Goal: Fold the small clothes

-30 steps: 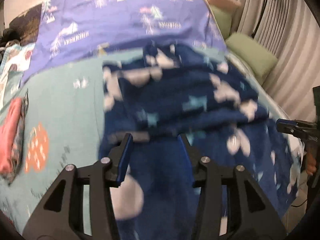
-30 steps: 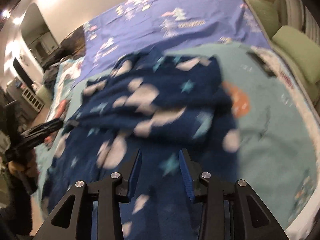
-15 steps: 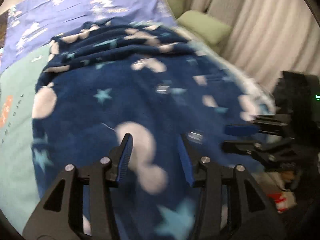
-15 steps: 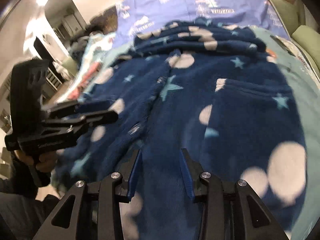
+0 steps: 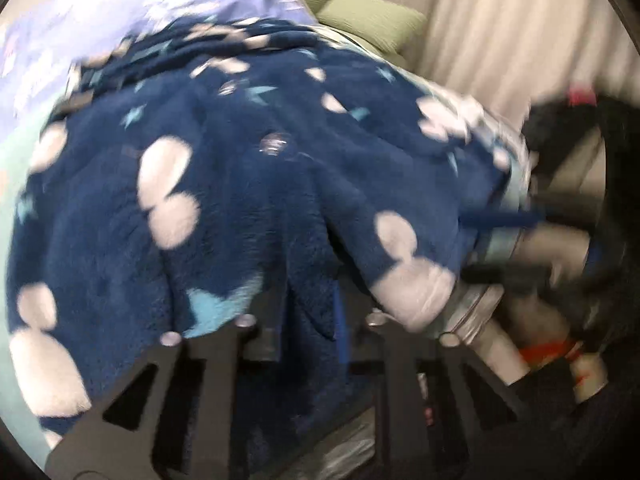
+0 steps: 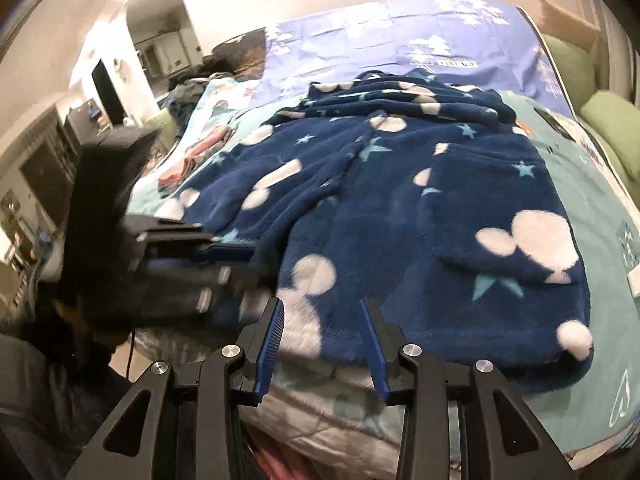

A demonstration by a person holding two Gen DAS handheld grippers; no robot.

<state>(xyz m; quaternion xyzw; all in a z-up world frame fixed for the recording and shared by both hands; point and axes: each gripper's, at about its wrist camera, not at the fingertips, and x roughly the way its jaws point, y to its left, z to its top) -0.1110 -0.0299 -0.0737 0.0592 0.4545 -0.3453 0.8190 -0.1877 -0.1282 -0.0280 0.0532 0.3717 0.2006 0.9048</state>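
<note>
Bed (image 6: 612,248) edge nearer; curtain (image 5: 500,20) alongside.

Navy fleece garment (image 5: 248,184), white blotches and pale blue stars, spread over the bed (image 5: 12,152); near hem bunched. Left claw (image 5: 310,332), near centre: pressed together on a fold of the hem. Right claw (image 5: 500,220), right, blurred, at the garment's right edge. Purple printed sheet (image 5: 120,12), far left. Green cushions (image 5: 372,20), far. Pale curtain (image 5: 500,28), far right.
</note>
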